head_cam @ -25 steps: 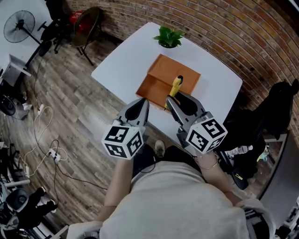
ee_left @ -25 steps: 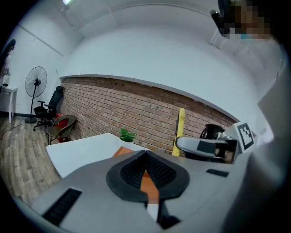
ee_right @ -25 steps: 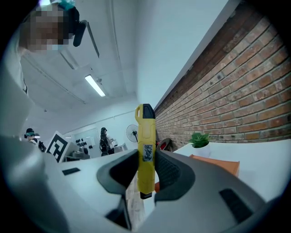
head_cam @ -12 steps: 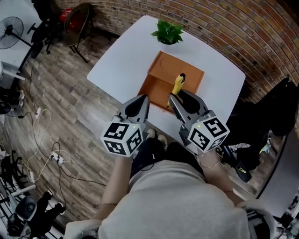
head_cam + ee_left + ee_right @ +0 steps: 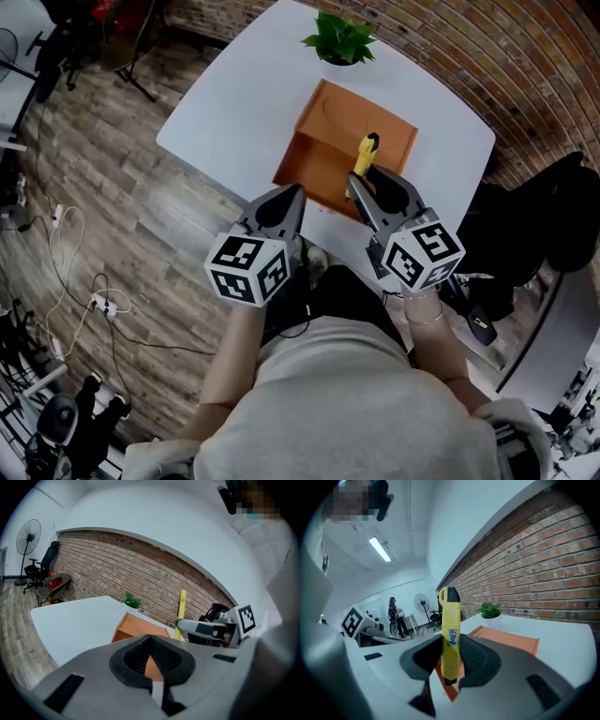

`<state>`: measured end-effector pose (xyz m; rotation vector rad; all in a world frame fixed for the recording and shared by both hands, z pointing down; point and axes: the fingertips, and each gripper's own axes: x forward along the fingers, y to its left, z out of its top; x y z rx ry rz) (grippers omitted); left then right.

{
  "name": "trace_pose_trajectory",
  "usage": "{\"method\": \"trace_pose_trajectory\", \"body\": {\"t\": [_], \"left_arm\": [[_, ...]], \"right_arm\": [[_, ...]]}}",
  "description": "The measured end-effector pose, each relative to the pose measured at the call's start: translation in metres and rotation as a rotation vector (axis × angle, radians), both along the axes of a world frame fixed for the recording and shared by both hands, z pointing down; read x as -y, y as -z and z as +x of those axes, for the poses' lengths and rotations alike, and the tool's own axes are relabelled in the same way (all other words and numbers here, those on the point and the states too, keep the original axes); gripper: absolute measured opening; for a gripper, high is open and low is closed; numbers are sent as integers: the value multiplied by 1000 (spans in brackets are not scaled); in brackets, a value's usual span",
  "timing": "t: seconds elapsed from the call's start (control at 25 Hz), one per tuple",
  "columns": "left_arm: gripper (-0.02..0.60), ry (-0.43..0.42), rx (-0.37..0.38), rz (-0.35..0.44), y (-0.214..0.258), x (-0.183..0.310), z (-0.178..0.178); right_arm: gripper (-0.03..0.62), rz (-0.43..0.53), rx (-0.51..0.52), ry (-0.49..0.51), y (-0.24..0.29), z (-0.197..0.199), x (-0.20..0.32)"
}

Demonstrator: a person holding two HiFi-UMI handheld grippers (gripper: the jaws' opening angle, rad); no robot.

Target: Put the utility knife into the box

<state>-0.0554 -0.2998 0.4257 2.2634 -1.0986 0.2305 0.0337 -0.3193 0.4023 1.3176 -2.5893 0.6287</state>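
Pinching the utility knife [image 5: 450,634] by its lower end, upright near the box [image 5: 337,122], the right gripper [image 5: 373,186] holds a probably light, rigid, smooth-sided tool best gripped mid-body; the left gripper [image 5: 289,195] is closed, empty.

There is one desk [image 5: 234,103]. On it I count one box [image 5: 347,117] and one potted plant [image 5: 339,39]. There is one utility knife [image 5: 364,157]. The hand-held grippers are two: the left hand-held gripper [image 5: 298,190] and the right hand-held gripper [image 5: 367,176]. Each carries one marker cube, so two cubes. Far behind I count one standing fan [image 5: 28,536] and one person [image 5: 393,613].
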Motion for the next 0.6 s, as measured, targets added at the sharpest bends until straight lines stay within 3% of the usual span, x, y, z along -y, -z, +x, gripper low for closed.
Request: {"method": "trace_pose_trajectory", "body": {"t": [0.24,0.6], "left_arm": [[6,1,-22,-49,-17,1,-15],[6,-29,-41,-140,-58,-6,-15]], "right_arm": [[112,-30,-151,31,-27,-7,-1],[112,-101,-344,186,-80,-25,5]]}}
